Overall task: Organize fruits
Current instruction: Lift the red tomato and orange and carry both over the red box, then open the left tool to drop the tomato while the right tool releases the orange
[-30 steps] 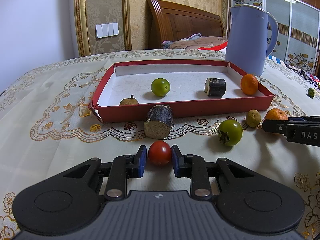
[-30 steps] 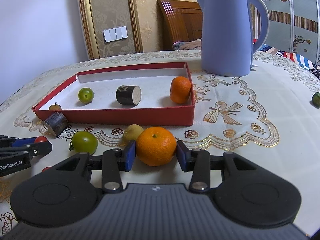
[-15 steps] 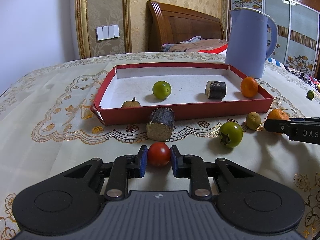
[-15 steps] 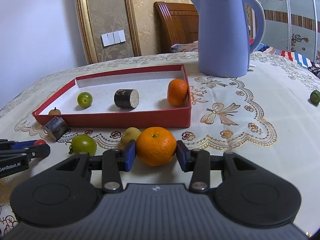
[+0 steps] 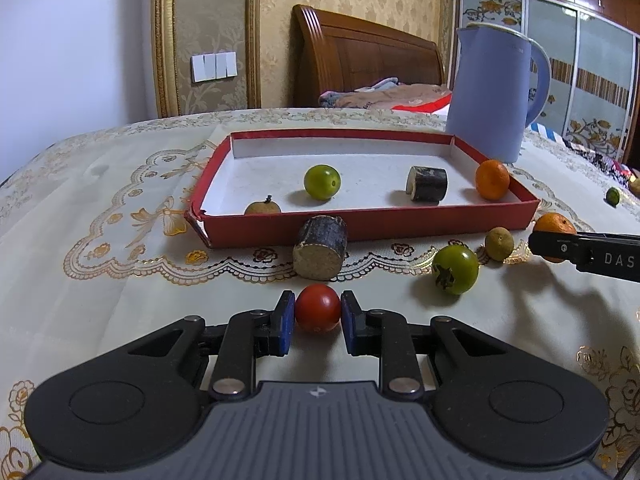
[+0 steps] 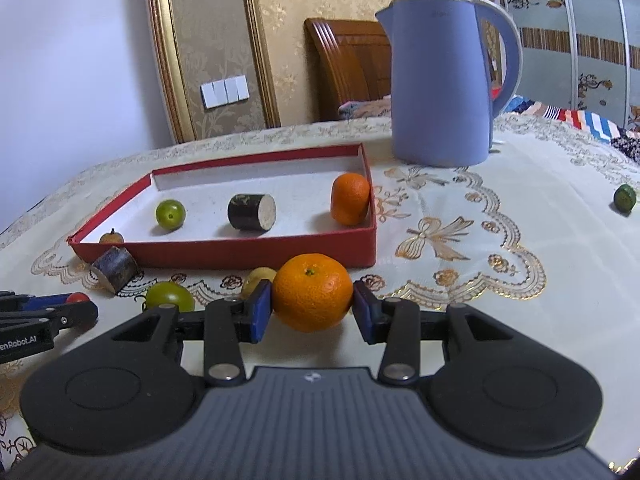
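Both claws have lifted slightly with their fruit. Left claw (image 5: 318,316) clamps the red tomato (image 5: 318,308), right claw (image 6: 312,310) clamps the orange (image 6: 311,291); the red tray (image 5: 400,226) sits mid-frame, dead ahead of both.

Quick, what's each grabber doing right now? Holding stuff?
Left gripper: closed on the red tomato.
Right gripper: closed on the orange.
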`<state>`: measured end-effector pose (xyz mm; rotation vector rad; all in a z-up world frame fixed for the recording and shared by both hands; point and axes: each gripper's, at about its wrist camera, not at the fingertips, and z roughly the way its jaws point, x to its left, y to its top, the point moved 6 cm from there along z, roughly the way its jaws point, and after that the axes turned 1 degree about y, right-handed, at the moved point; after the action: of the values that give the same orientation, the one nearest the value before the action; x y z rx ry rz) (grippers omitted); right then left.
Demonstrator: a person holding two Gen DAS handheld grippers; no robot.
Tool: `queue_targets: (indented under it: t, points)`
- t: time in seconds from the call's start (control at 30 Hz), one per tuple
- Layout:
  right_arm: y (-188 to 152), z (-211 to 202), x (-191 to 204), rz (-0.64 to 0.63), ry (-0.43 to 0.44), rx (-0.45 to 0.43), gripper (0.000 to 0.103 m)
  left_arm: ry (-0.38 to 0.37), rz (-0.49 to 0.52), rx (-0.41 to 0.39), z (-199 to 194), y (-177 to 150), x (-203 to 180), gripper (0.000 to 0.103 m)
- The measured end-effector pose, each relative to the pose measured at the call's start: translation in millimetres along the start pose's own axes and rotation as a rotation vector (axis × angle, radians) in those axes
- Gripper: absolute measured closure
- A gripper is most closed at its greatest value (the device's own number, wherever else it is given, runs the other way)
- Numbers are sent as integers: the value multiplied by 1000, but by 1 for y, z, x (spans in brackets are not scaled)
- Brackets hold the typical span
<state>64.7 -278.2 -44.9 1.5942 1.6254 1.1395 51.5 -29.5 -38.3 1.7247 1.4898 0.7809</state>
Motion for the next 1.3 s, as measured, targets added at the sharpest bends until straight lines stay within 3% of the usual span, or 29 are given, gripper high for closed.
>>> queue_targets:
  t: [0.3, 0.7, 1.3]
  points:
    - [6, -2, 11, -56, 2, -19, 62, -11, -20, -56, -9, 12, 1, 79]
    - [27, 6, 20, -99, -12, -41, 62, 10, -23, -53, 5, 31, 3, 79]
    - [48, 43, 27, -113, -27, -8, 62, 24, -33, -31, 44, 65, -4, 79]
